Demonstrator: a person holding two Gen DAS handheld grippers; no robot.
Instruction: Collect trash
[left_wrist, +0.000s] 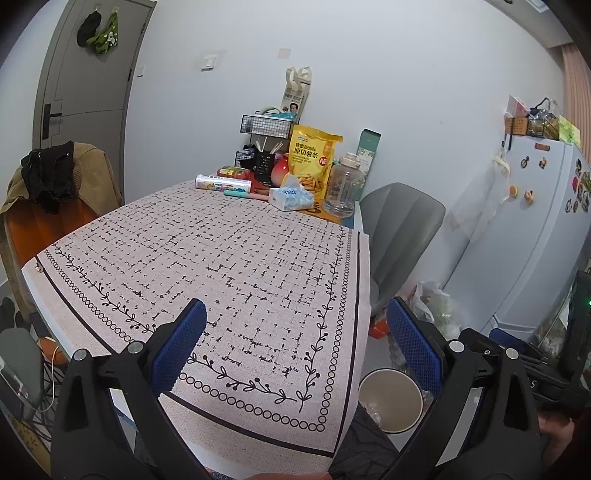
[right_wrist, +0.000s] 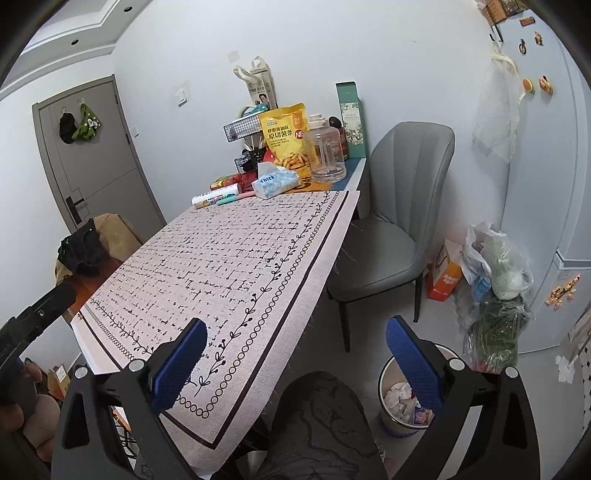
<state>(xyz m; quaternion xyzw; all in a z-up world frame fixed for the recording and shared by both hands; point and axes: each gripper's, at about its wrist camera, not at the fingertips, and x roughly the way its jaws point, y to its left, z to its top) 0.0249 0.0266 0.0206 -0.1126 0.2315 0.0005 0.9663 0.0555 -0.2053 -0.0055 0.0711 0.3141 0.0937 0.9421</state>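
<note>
Both pairs of tongs hang spread wide with nothing between their blue pads: the left tongs (left_wrist: 295, 347) over the near end of the table (left_wrist: 85, 325), the right tongs (right_wrist: 295, 354) over its right-hand edge. The patterned cloth (left_wrist: 236, 266) in front of them is bare. I can pick out no loose scrap on it, so the only trash I can point to is what already sits in the bin (right_wrist: 391, 373) on the floor: crumpled white tissue (right_wrist: 397, 397) and bits of wrapper.

That bin stands below and to the right of the table's near corner, just beside the person's knee (right_wrist: 317, 413). From the right wrist view it lies directly under the right-hand finger; in the left wrist view the same bin (left_wrist: 388, 380) shows low and to the right, past the edge of the cloth. The right hand is plainly the nearer one to it, and any drop would go down and rightward.

What might still count as rubbish is all at the far end, well apart from both tongs. The tissue pack (right_wrist: 275, 182), the snack bag (right_wrist: 286, 140) and the roll (right_wrist: 216, 197), which lies with its long axis across the table, are clustered there. I cannot say whether any of them is meant to go. A bulging plastic bag (right_wrist: 495, 280) leans by the fridge (right_wrist: 546, 166), beyond the bin.
</note>
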